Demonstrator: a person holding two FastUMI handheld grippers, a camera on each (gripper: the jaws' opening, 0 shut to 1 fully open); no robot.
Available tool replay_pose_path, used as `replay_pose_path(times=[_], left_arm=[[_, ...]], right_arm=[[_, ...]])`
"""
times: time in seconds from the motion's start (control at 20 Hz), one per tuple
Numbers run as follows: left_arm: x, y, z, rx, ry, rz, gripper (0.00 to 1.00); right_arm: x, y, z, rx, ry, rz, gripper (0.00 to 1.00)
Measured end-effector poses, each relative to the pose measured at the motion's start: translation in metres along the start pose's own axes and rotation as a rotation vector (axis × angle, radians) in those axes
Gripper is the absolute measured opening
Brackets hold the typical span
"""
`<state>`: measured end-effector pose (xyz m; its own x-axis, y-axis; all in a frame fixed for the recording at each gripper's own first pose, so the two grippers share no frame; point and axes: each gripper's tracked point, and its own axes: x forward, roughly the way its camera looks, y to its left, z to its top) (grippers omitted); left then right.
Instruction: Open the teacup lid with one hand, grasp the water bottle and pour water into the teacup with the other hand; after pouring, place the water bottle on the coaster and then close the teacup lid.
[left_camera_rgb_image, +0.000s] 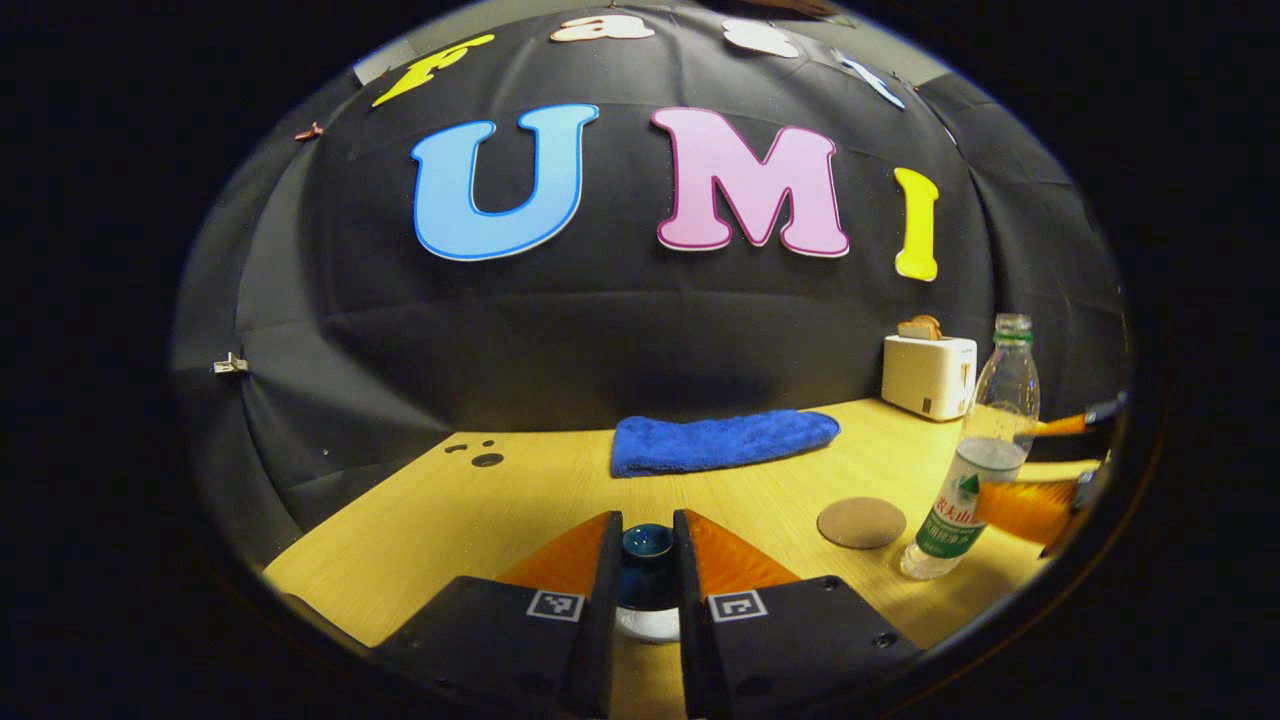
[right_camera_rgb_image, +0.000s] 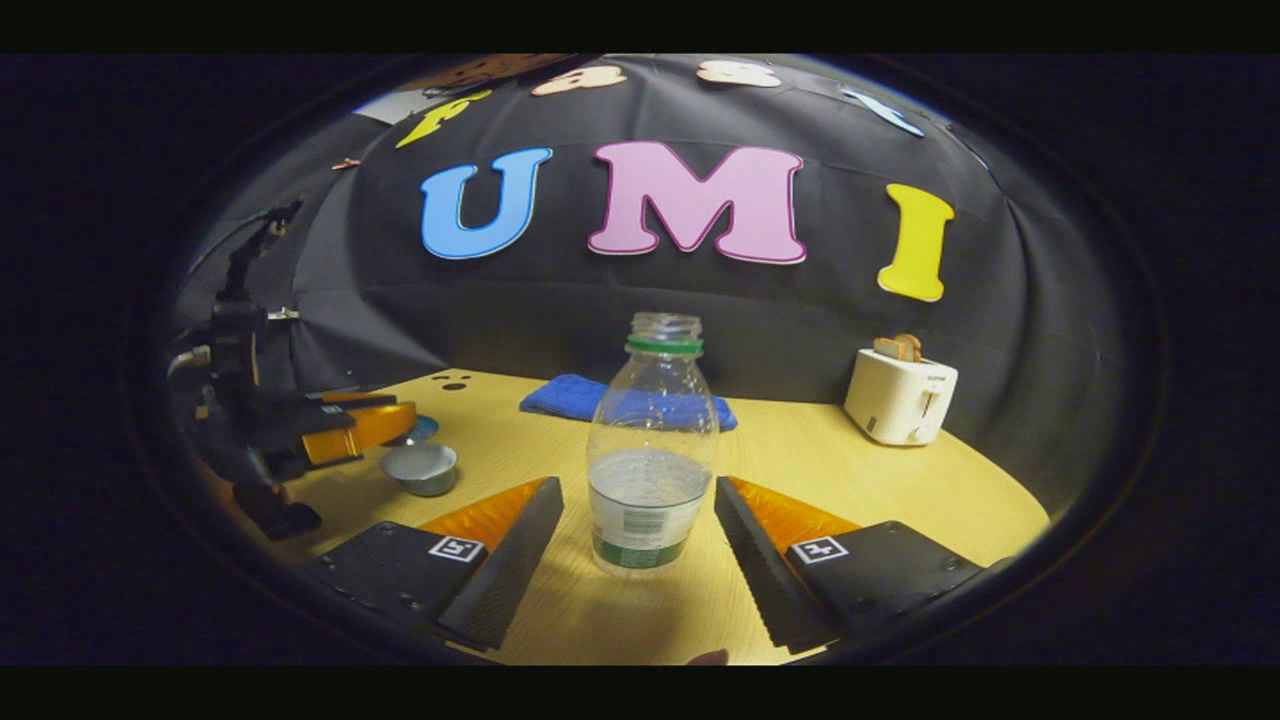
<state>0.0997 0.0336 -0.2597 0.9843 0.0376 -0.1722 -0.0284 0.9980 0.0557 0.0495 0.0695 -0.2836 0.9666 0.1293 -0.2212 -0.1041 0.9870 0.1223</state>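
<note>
While the left gripper (left_camera_rgb_image: 646, 570) pinched the lid (left_camera_rgb_image: 646, 543), the upright water bottle (right_camera_rgb_image: 650, 460) stood dead ahead between the right gripper's (right_camera_rgb_image: 638, 545) wide-spread fingers, untouched.

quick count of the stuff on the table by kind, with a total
water bottle: 1
teacup: 1
teacup lid: 1
coaster: 1
blue cloth: 1
toaster: 1
total: 6
The lid sits in the left gripper, not on the table.

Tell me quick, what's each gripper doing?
Left gripper: closed on the teacup lid.
Right gripper: open around the water bottle, not touching.
</note>
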Motion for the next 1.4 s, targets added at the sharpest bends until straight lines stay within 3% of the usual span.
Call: replay_pose_path(times=[0.3,0.4,0.6,0.65,0.8,0.9,0.95,1.05,1.1,1.15,1.4], left_arm=[[-0.006,0.007,0.010,0.014,0.002,0.019,0.34],[-0.007,0.008,0.006,0.006,0.014,0.022,0.30],[-0.009,0.014,0.002,0.014,0.017,0.032,0.34],[-0.009,0.014,0.003,0.020,0.017,0.033,0.31],[-0.010,0.014,0.003,0.027,0.015,0.033,0.31],[-0.011,0.016,0.007,0.038,0.006,0.039,0.34],[-0.011,0.017,0.009,0.044,0.001,0.043,0.30],[-0.014,0.021,0.015,0.039,-0.006,0.047,0.30],[-0.016,0.024,0.016,0.028,-0.010,0.050,0.34],[-0.017,0.028,0.018,0.014,-0.011,0.056,0.30],[-0.028,0.057,0.022,-0.018,-0.024,0.115,0.30]], right_arm=[[0.017,-0.001,-0.028,0.011,0.024,-0.016,0.94],[0.023,-0.005,-0.028,0.003,0.011,-0.033,0.94],[0.031,-0.012,-0.019,0.000,-0.044,-0.085,0.94],[0.032,-0.010,-0.021,-0.010,-0.042,-0.087,0.94],[0.033,-0.011,-0.021,-0.014,-0.035,-0.094,0.81],[0.034,-0.012,-0.020,0.027,-0.011,-0.095,0.77],[0.035,-0.012,-0.016,0.020,-0.004,-0.096,0.77],[0.037,-0.012,-0.002,-0.065,0.000,-0.093,0.77],[0.040,-0.014,0.006,-0.144,0.013,-0.097,0.77],[0.044,-0.015,0.013,-0.226,0.015,-0.099,0.77],[0.066,-0.011,0.038,-0.618,-0.017,-0.094,0.75]])
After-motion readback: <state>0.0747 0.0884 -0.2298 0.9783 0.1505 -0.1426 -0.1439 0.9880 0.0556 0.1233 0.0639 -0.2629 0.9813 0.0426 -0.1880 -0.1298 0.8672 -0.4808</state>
